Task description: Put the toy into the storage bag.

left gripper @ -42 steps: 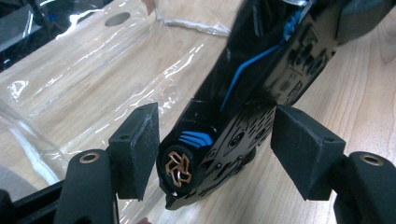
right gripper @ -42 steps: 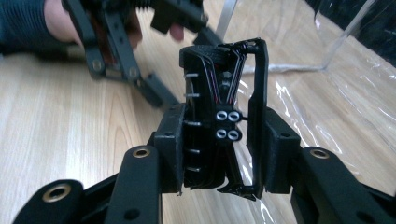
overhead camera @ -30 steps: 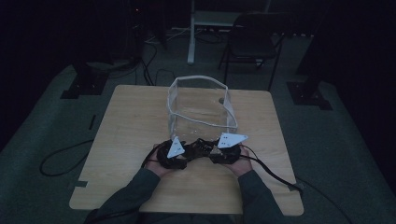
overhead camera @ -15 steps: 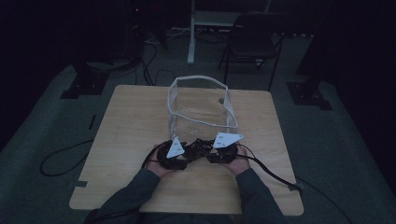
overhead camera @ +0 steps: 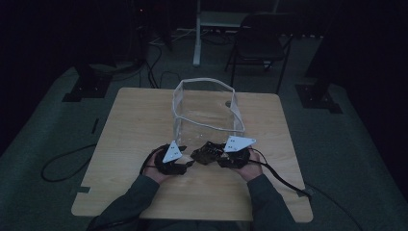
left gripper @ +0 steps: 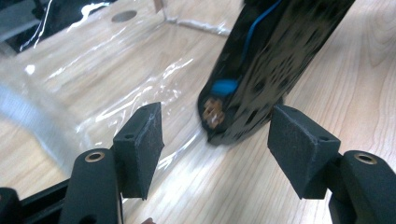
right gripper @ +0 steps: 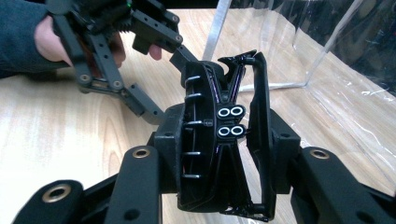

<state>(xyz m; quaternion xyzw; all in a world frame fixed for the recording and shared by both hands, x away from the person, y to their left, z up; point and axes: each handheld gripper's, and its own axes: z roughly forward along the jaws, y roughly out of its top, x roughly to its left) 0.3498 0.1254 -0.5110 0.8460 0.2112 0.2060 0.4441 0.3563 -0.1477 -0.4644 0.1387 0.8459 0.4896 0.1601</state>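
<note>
The desk (overhead camera: 144, 125) carries a clear plastic bag (overhead camera: 207, 110), standing open just beyond your hands. In front of it your right gripper (right gripper: 219, 140) clamps a black plastic part (right gripper: 224, 140), its jaws closed firmly on both flanks, held just above the wood. Your left gripper (left gripper: 215, 140) has its jaws standing wide with nothing pressed between them; the part's lower end (left gripper: 261, 70) sits just ahead of the gap, nearer the right-hand pad (left gripper: 299, 144). The risk, as it looks: if you close the left jaws off-centre, one pad meets the part first and twists it in the right grip, or it catches the bag's film lying beside it.
</note>
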